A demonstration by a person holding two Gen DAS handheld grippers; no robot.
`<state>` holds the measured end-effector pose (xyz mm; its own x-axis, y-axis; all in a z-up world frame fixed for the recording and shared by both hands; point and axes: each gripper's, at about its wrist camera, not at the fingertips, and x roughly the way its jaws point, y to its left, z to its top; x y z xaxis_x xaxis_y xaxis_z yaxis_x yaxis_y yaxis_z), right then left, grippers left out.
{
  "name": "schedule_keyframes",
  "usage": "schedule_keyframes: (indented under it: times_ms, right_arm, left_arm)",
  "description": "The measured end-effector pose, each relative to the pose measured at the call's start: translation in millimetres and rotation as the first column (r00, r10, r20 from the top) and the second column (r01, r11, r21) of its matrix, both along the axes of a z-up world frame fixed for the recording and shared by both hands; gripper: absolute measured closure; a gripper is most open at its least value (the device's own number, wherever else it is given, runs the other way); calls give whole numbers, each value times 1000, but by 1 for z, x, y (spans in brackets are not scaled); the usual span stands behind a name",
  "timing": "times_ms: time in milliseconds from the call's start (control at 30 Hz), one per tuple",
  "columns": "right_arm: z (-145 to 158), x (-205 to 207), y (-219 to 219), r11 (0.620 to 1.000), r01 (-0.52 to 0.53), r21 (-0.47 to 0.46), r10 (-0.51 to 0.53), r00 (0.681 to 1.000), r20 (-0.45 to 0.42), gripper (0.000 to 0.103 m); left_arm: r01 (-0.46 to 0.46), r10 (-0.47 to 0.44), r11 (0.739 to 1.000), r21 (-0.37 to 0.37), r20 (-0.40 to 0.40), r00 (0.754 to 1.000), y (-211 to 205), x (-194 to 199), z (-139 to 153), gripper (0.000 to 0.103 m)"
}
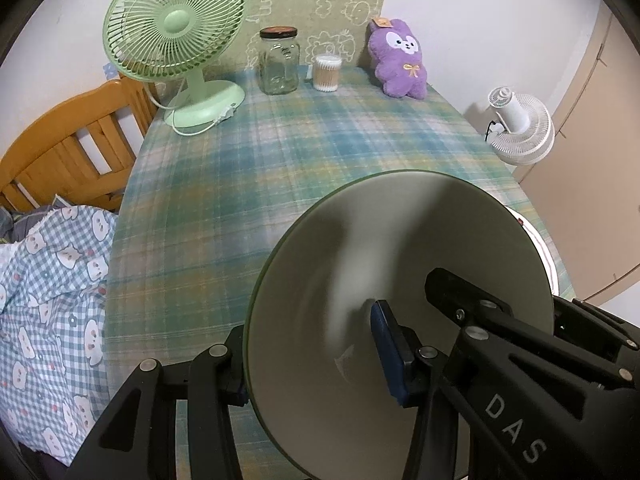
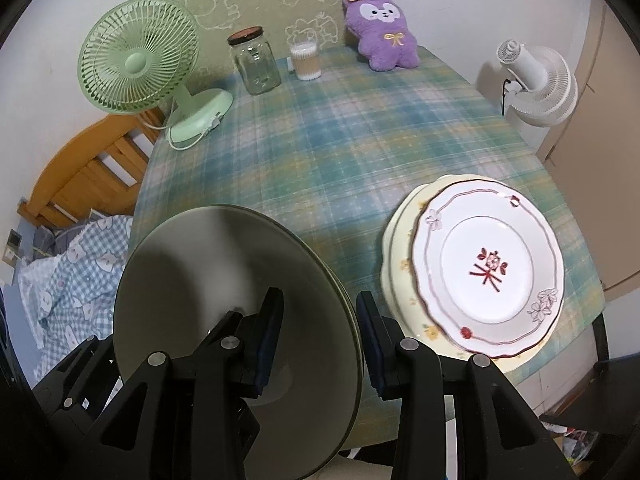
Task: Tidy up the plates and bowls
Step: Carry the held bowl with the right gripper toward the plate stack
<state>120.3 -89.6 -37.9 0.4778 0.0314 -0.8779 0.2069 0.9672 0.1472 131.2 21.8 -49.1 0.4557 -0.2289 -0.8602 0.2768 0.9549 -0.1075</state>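
Note:
A grey-green bowl (image 1: 400, 300) is held tilted above the plaid table, its hollow toward the cameras. My left gripper (image 1: 316, 356) is shut on its left rim, one pad inside the bowl and one outside. My right gripper (image 2: 320, 340) straddles the bowl's (image 2: 224, 320) right rim, one pad inside and one outside with a small gap. A white plate with a red flower pattern (image 2: 488, 272) lies on a cream plate (image 2: 396, 240) at the table's right front. Its edge peeks out behind the bowl in the left wrist view (image 1: 540, 240).
At the back of the table (image 2: 340, 140) stand a green desk fan (image 2: 140, 56), a glass jar (image 2: 256, 64), a cotton swab tub (image 2: 306, 60) and a purple plush toy (image 2: 384, 32). A white fan (image 2: 540, 80) stands to the right, a wooden chair (image 2: 88, 176) and checked bedding (image 2: 68, 280) to the left.

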Motion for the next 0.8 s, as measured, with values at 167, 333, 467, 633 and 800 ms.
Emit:
schedule_keyframes:
  times_ms: [167, 333, 467, 633, 800]
  right_arm:
    - [5, 2, -24, 1000, -7, -3, 7, 1000, 6, 62]
    - [10, 8, -57, 1000, -20, -8, 21, 1000, 5, 62]
    - [12, 14, -84, 999, -34, -20, 34, 999, 1, 62]
    - [10, 20, -121, 999, -44, -26, 44, 999, -12, 62]
    - [4, 24, -153, 998, -50, -32, 49, 998, -35, 62]
  left_arm:
    - [-10, 10, 1000, -4, 6, 1000, -24, 1, 5, 53]
    - [-25, 25, 1000, -11, 3, 1000, -55, 4, 9, 53]
    - [-39, 39, 999, -21, -4, 999, -83, 9, 10, 53]
    - [-51, 51, 998, -27, -15, 999, -119, 13, 9, 53]
    - [-62, 61, 998, -33, -40, 997, -150, 15, 2, 53]
